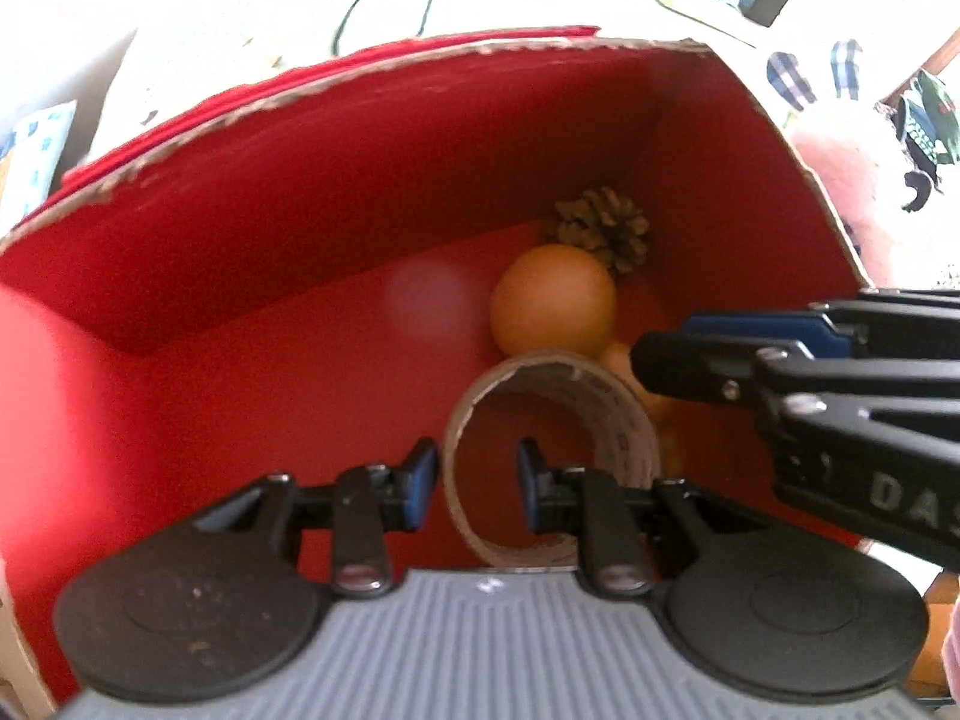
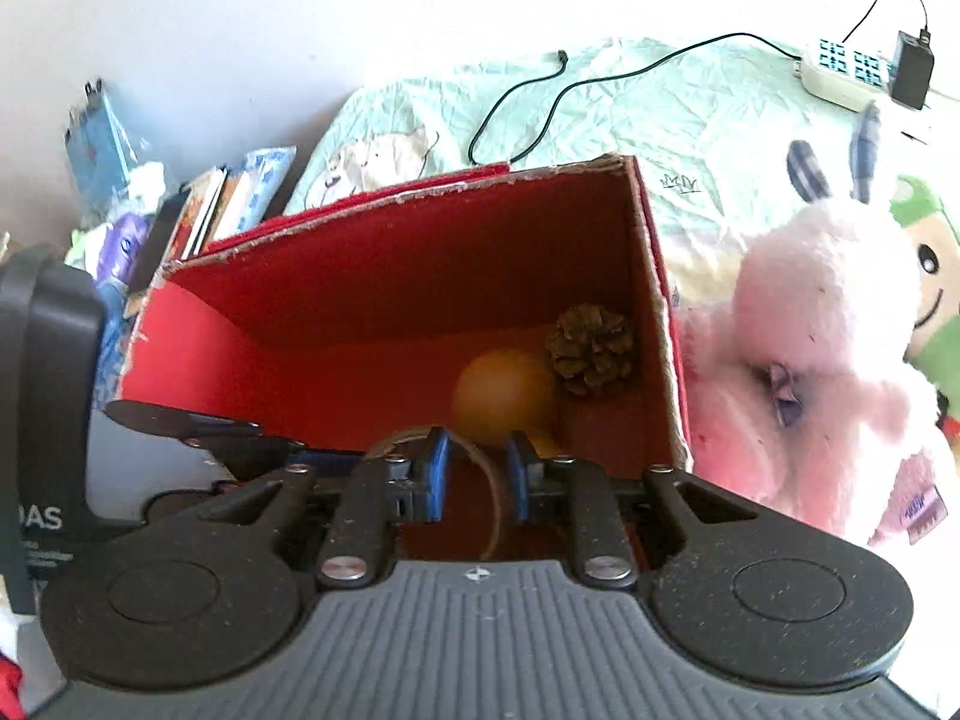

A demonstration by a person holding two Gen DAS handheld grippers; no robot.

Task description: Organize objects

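I look down into the red cardboard box (image 1: pixel 252 276), the biggest thing here. Both my tools reach over its near edge. It is stiff card with torn rims, light enough to slide if I bump it.

Next in size is the tape roll (image 1: pixel 555 456). It stands on its edge on the box floor, right at my left gripper (image 1: pixel 474 480). The roll's near wall sits between the blue pads (image 1: pixel 420 483), which are partly open with gaps on both sides, so I am not squeezing it. I think the roll is light and stiff, a smooth ring that can roll away. The best hold is one pad inside the ring and one outside, pinching the wall.

My right gripper (image 2: pixel 474 474) hangs over the same roll from the right, pads a little apart, holding nothing.

Just past the roll lies an orange ball (image 1: pixel 552 300). It looks smooth, round and slippery, so I would pinch it across the middle.

Farthest ahead, in the corner, touching the ball, sits a small pine cone (image 1: pixel 606 228). It looks light, rough and crumbly. I would grip it gently.
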